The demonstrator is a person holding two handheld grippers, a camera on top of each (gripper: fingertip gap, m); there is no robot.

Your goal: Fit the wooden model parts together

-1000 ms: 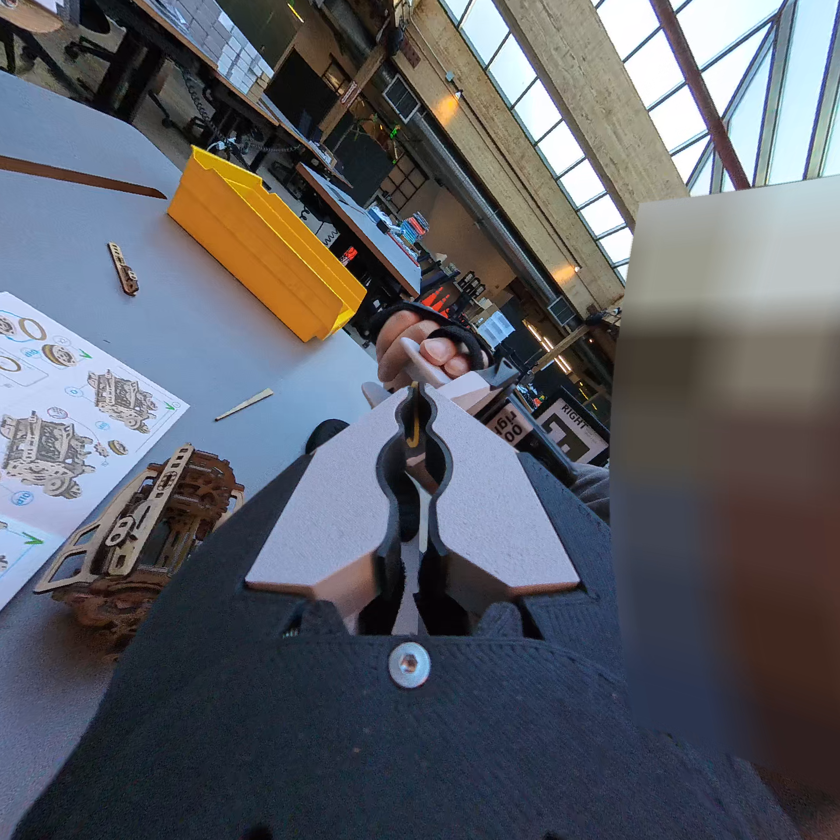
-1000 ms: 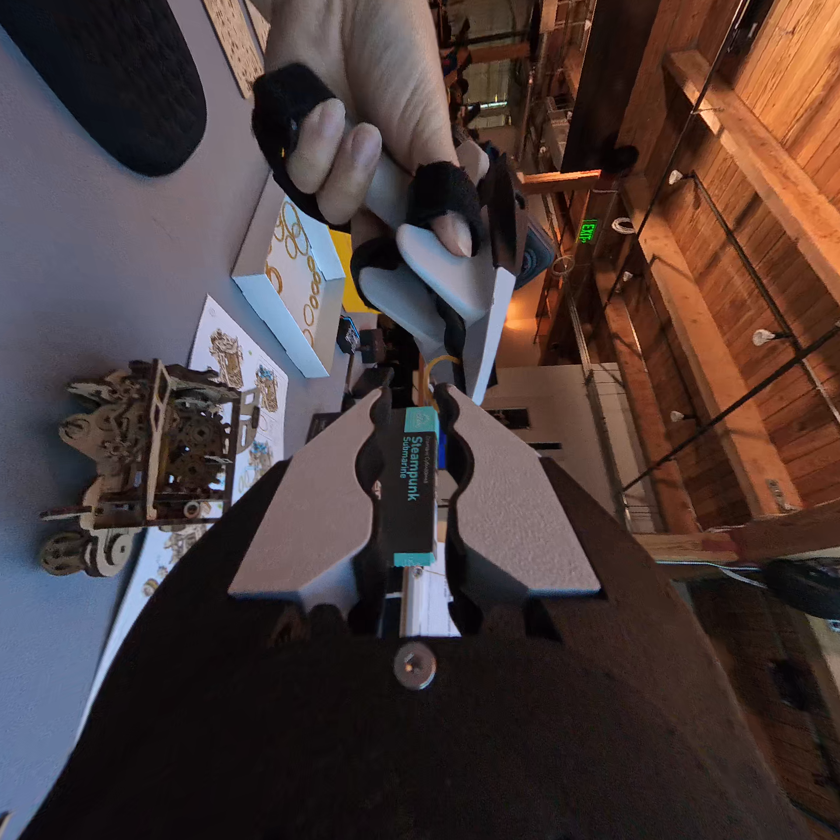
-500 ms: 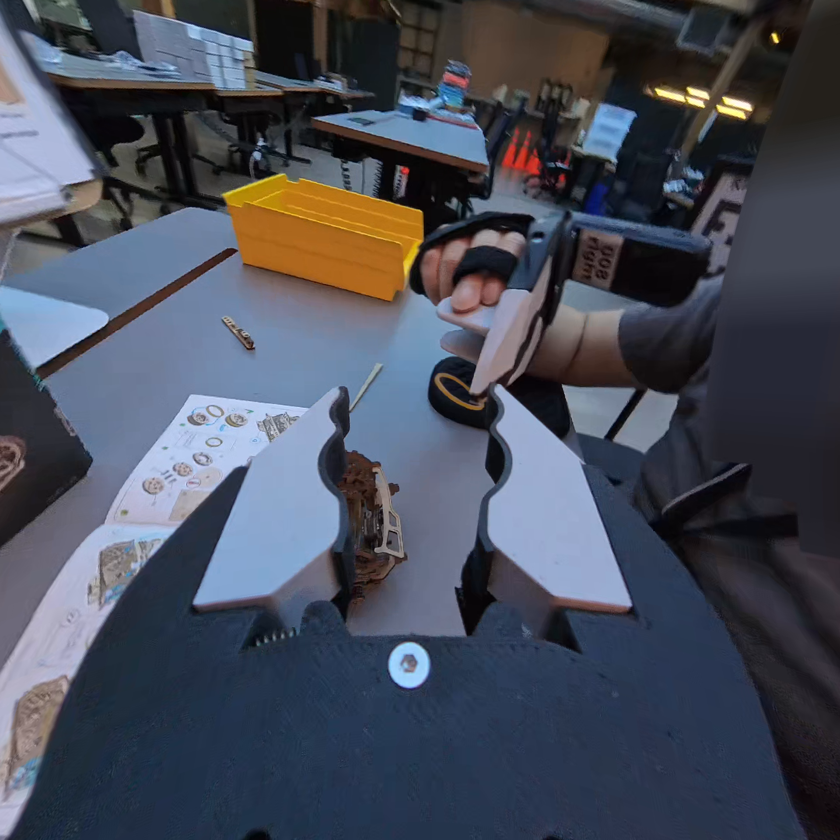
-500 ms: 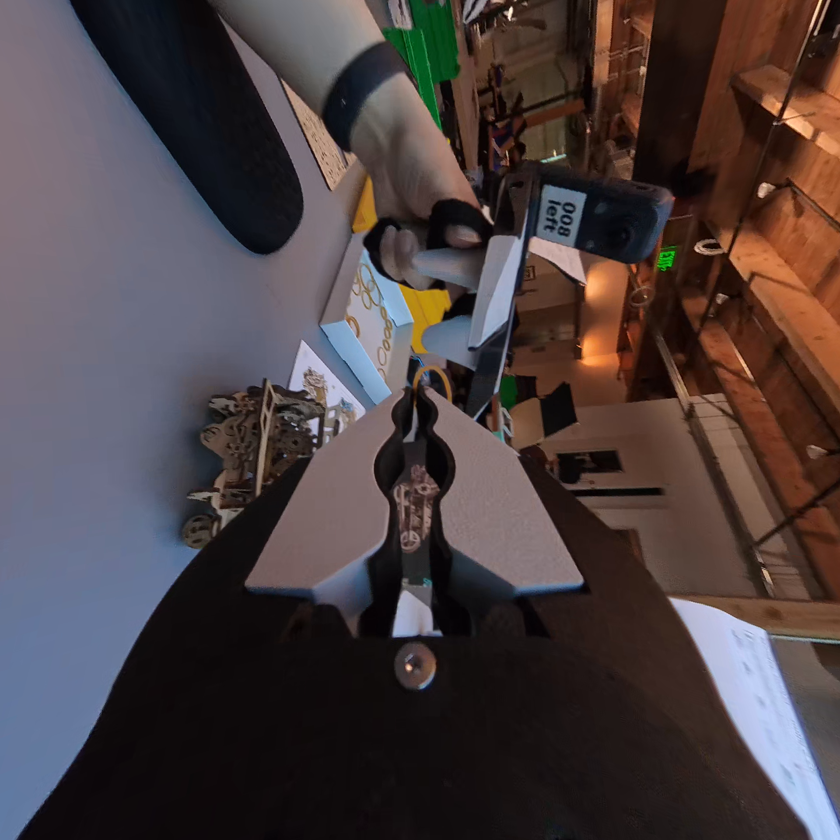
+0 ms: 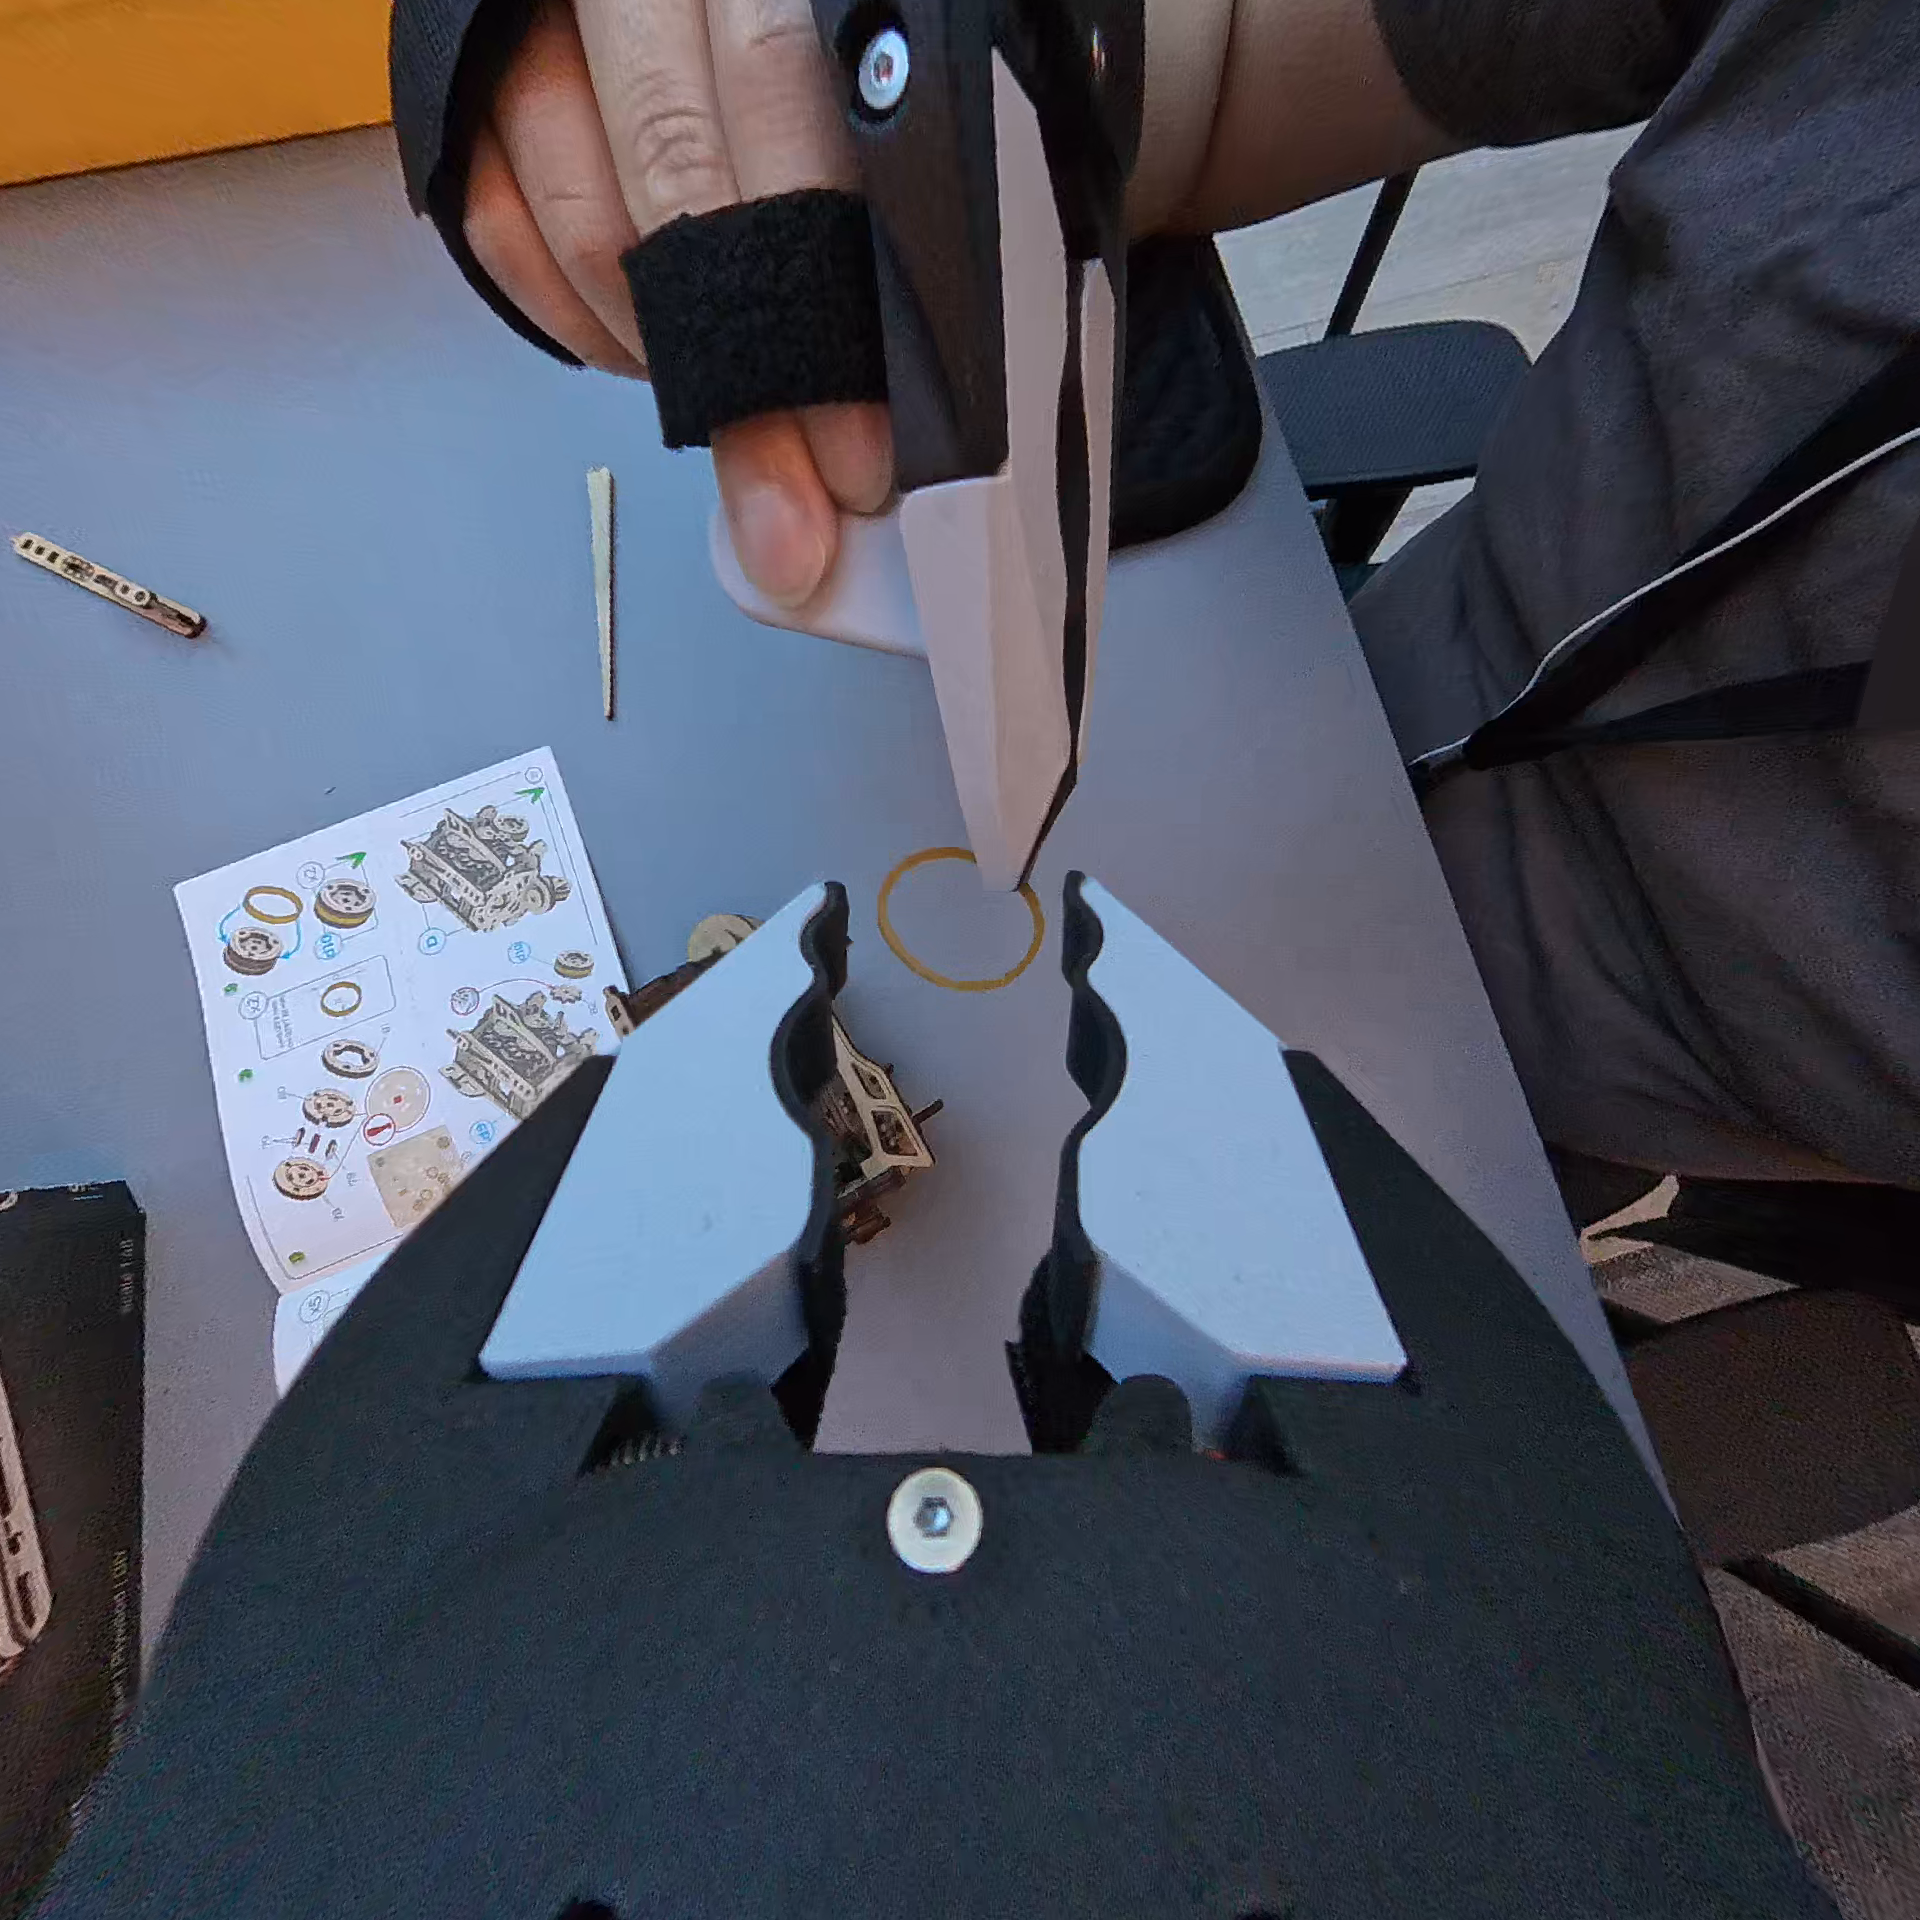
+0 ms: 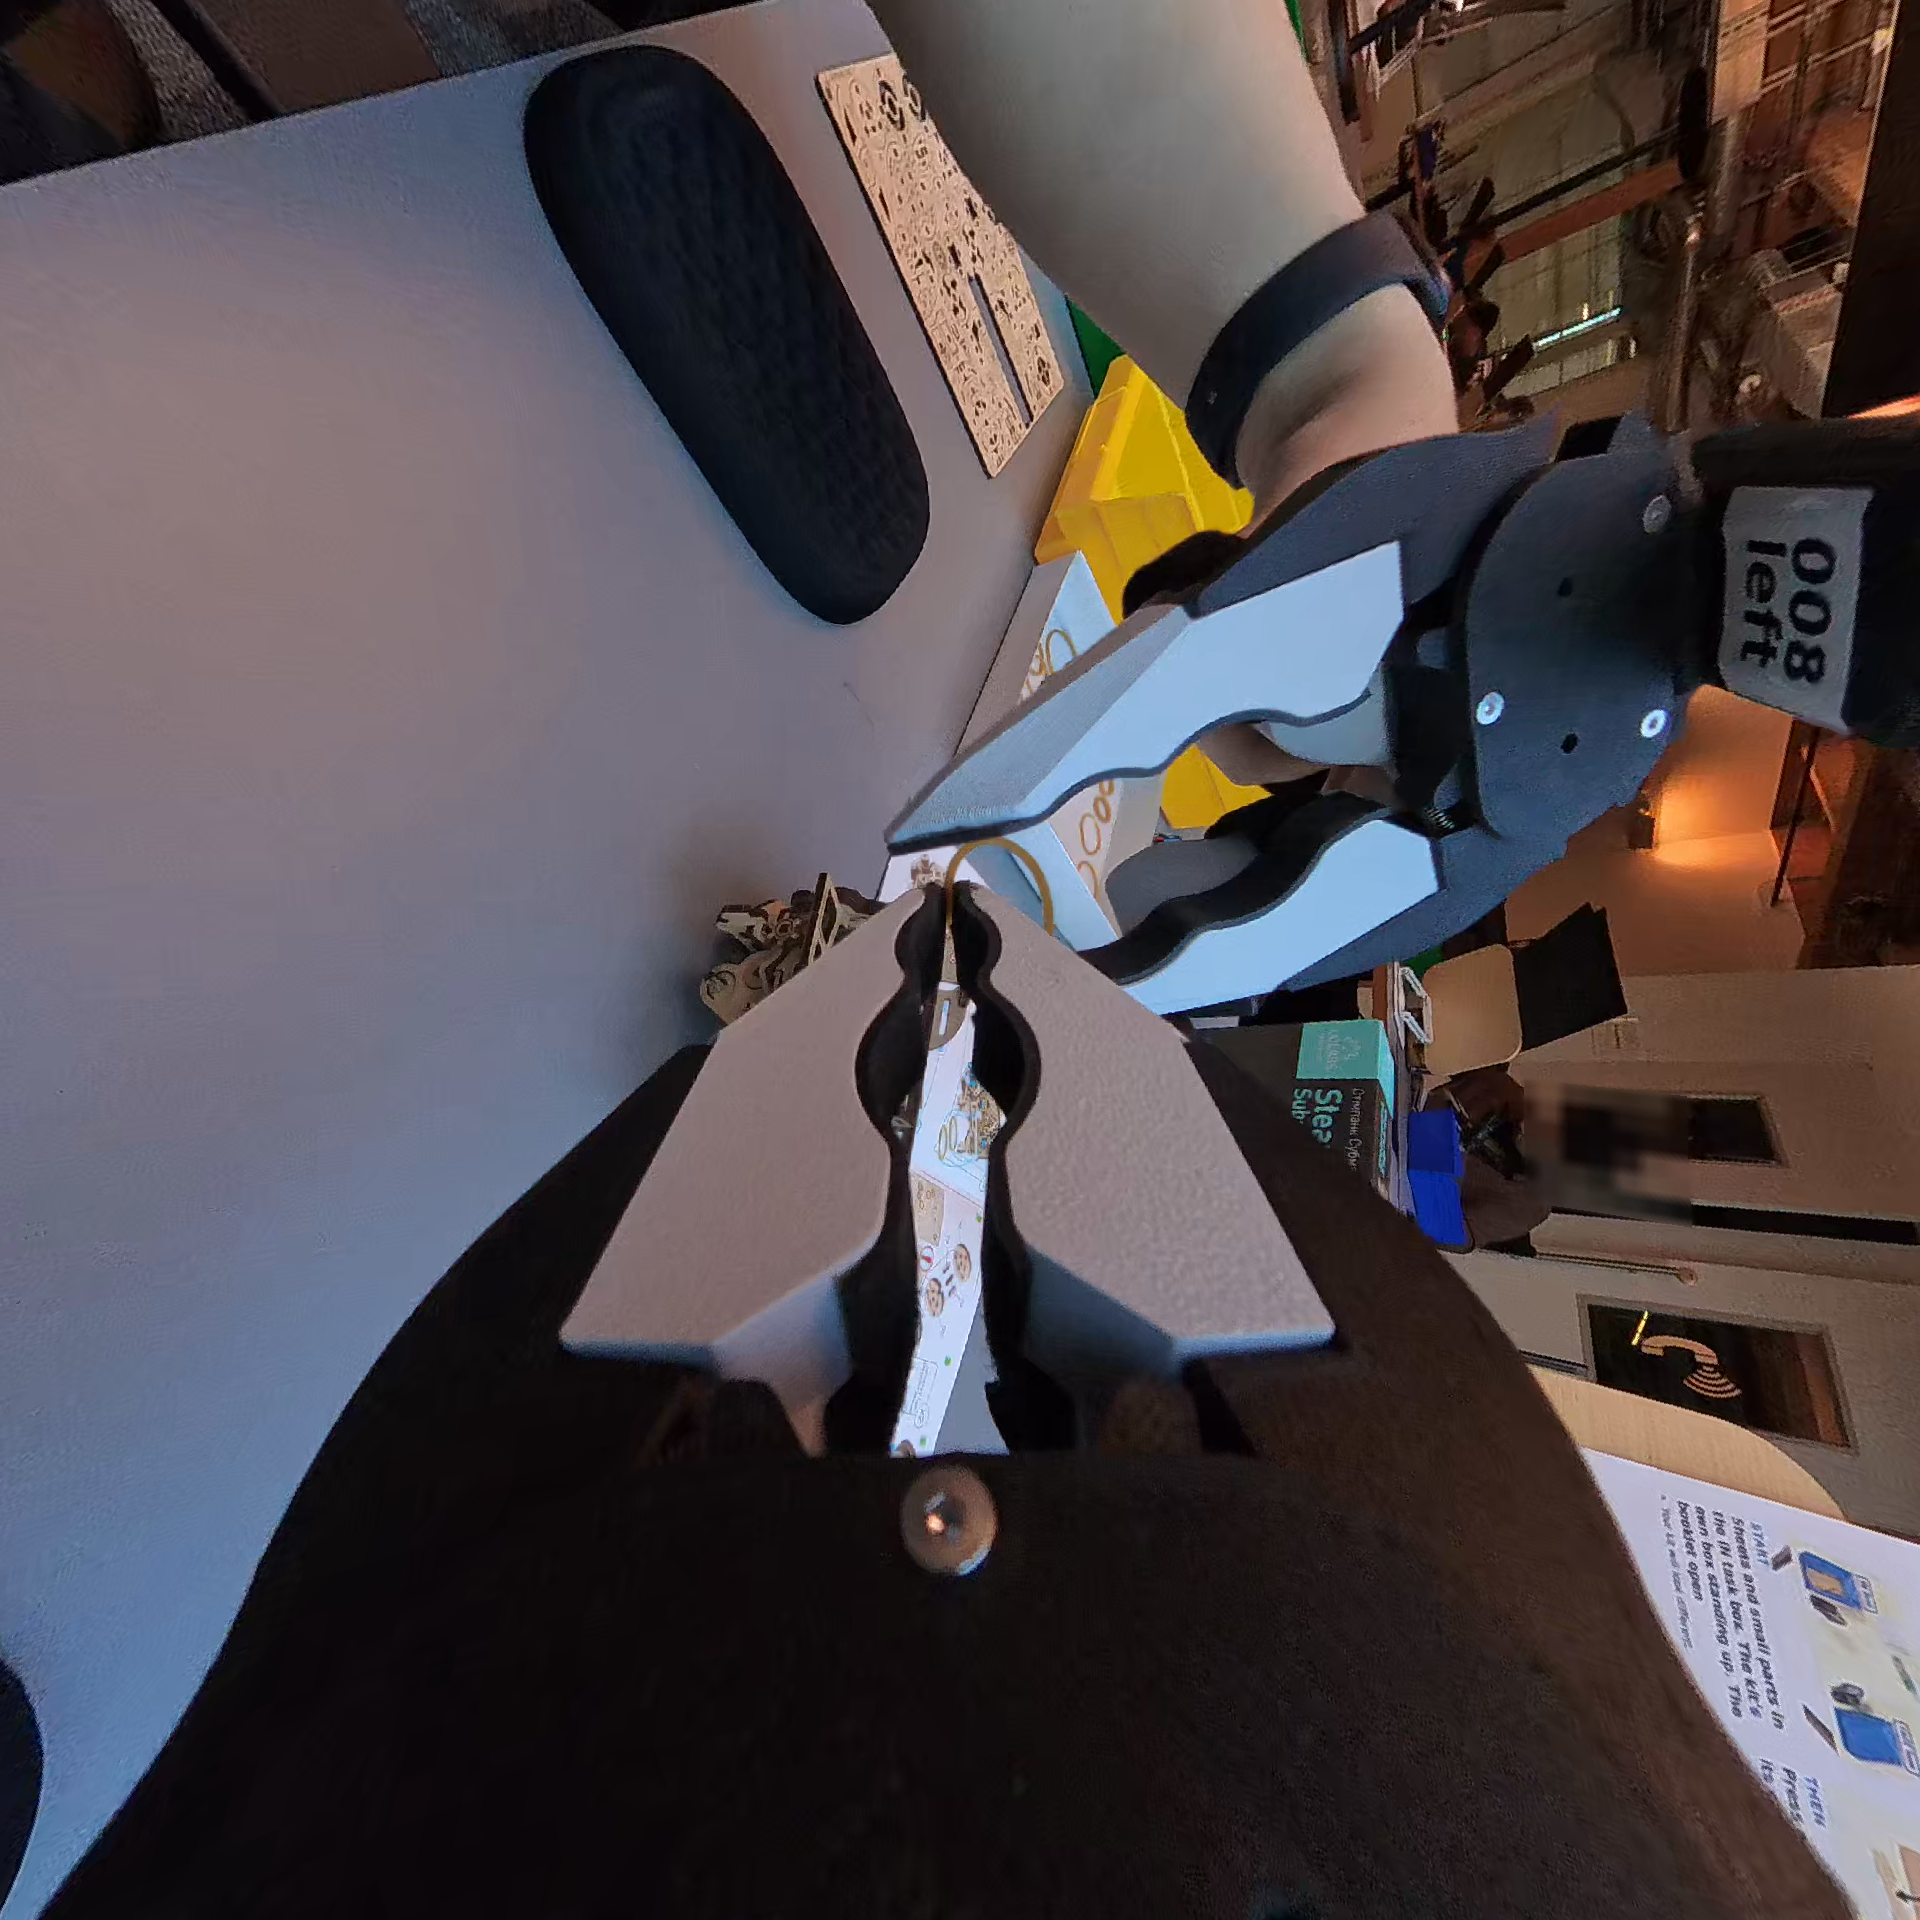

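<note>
Black tool (image 5: 951,914) bodies with pale grey fingers (image 5: 665,1164), one silver screw (image 5: 933,1519) each (dark sleeve (image 5: 1714,260)).

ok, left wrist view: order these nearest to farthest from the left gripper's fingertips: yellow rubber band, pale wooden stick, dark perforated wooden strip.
1. Yellow rubber band: just ahead of the left gripper, pinched at its far edge by the shut right gripper.
2. Pale wooden stick: farther out on the table, ahead and left.
3. Dark perforated wooden strip: farthest, near the view's left edge.
</note>
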